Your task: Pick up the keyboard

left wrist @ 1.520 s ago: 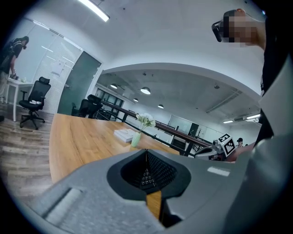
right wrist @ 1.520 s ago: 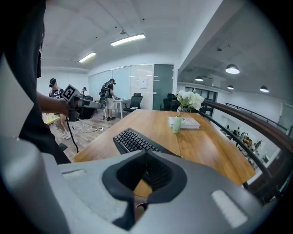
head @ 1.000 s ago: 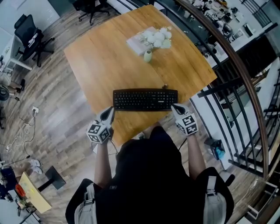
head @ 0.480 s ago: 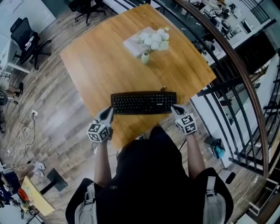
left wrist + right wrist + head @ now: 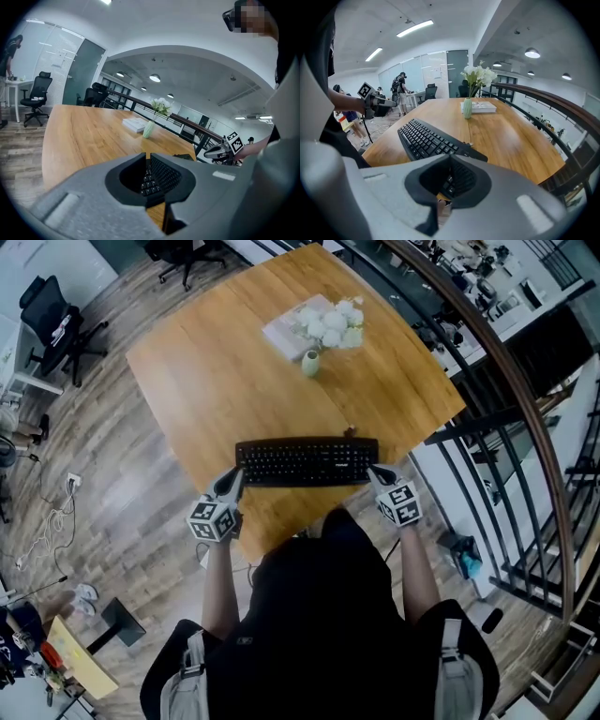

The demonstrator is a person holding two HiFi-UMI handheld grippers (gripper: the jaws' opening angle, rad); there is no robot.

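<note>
Little had changed over the last second: the keyboard (image 5: 307, 462) still lay along the worktop's (image 5: 225, 362) near edge. The left tool (image 5: 235, 477) and right tool (image 5: 374, 471) sat at its ends, both pressed together (pinching nothing). The lift looked not yet begun.

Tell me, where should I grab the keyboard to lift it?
Take the keyboard by its two short ends, coming in from the left and right together. It is long, thin and lies flat on the table, so holding one end would probably tip it.
</note>
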